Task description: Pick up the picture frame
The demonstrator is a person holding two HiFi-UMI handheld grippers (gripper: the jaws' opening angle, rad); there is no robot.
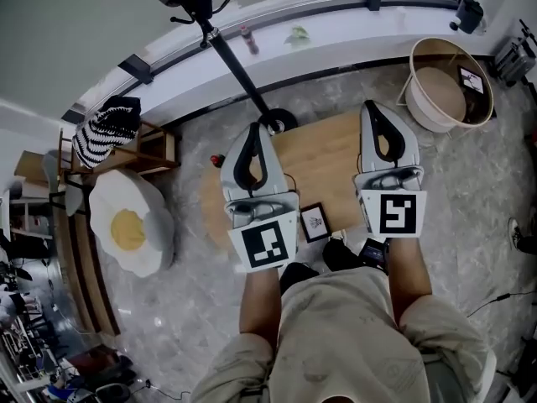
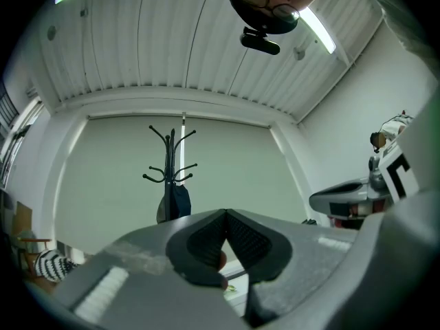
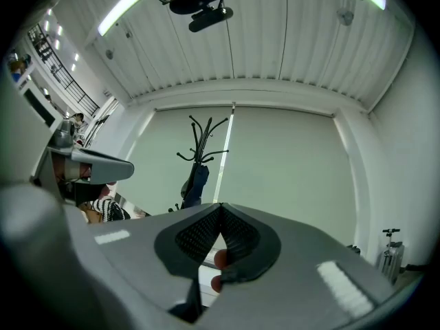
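Observation:
A small black picture frame (image 1: 315,222) with a white print lies flat on the near edge of the wooden table (image 1: 327,154). It sits between my two grippers and below them. My left gripper (image 1: 255,129) is held over the table's left part, its jaws pressed together with nothing in them. My right gripper (image 1: 372,107) hovers over the table's right part, also shut and empty. Both point away from me and slightly upward, so each gripper view shows only closed jaw tips, the wall and the ceiling. The frame is hidden in both gripper views.
A black coat stand (image 1: 239,70) rises just behind the table. A fried-egg cushion (image 1: 127,223) lies on the floor at left, by a wooden shelf (image 1: 151,149) with a striped cloth (image 1: 105,128). A round wooden tub (image 1: 443,86) stands at the back right.

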